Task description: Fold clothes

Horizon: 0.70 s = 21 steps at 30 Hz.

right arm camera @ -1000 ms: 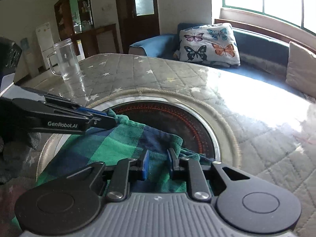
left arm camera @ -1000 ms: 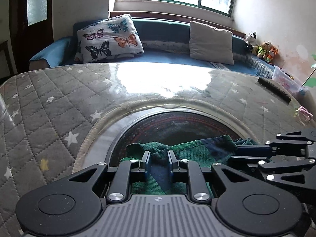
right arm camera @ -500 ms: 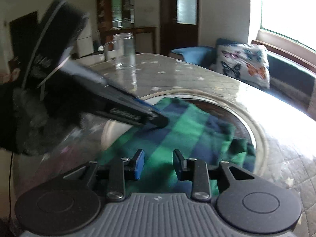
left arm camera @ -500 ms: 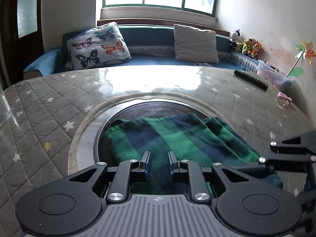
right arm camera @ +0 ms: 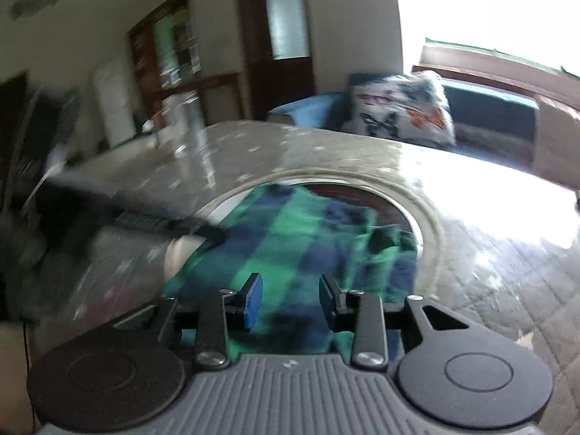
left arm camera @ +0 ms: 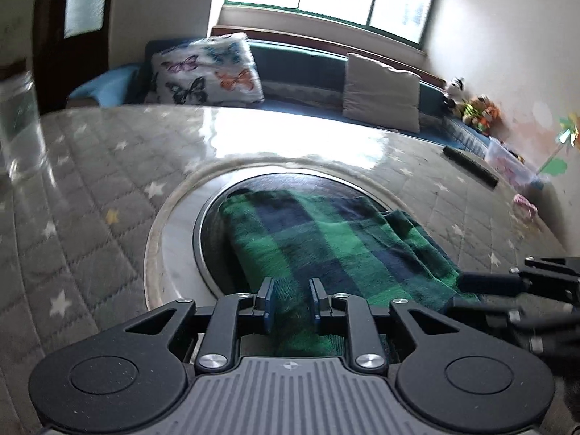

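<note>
A tall clear glass (left arm camera: 20, 127) stands at the far left of the table (left arm camera: 90, 188), which has a grey quilted cover with little stars. In the middle of the table is a dark round plate (left arm camera: 217, 232) with a pale ring around it. The green and blue checked cloth (left arm camera: 326, 246) lies flat across this round part, folded over, with a bumpy edge on its right side. The left gripper (left arm camera: 290, 302) is just above the near edge of the cloth. Its jaws are opening, and the cloth shows in the gap between them, not squeezed. To the right, the right gripper (right arm camera: 290, 299) is over the same near edge. Its blue pads (right arm camera: 252, 302) stand apart and hold nothing.
</note>
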Motion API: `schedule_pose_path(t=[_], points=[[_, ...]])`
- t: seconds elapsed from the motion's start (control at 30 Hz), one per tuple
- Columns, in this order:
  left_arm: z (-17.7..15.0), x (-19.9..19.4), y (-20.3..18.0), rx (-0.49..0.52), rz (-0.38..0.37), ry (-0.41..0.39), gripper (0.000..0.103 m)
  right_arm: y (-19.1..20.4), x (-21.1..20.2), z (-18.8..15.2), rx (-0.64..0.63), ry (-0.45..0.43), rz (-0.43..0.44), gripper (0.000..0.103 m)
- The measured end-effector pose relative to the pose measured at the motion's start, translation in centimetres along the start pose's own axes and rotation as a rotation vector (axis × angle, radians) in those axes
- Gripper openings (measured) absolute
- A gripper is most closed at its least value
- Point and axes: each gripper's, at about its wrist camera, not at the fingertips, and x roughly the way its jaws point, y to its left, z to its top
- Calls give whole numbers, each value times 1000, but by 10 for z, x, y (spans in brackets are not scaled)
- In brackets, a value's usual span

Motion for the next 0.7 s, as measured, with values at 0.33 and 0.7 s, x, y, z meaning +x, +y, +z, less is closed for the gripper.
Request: schedule_pose_path(t=[0.33, 0.7], points=[[-3, 1, 10, -92, 16, 23, 46, -19, 13, -9, 11, 27, -143, 42], [-4, 9, 15, -176, -19, 59, 49, -61, 35, -8, 236, 33, -144, 51]])
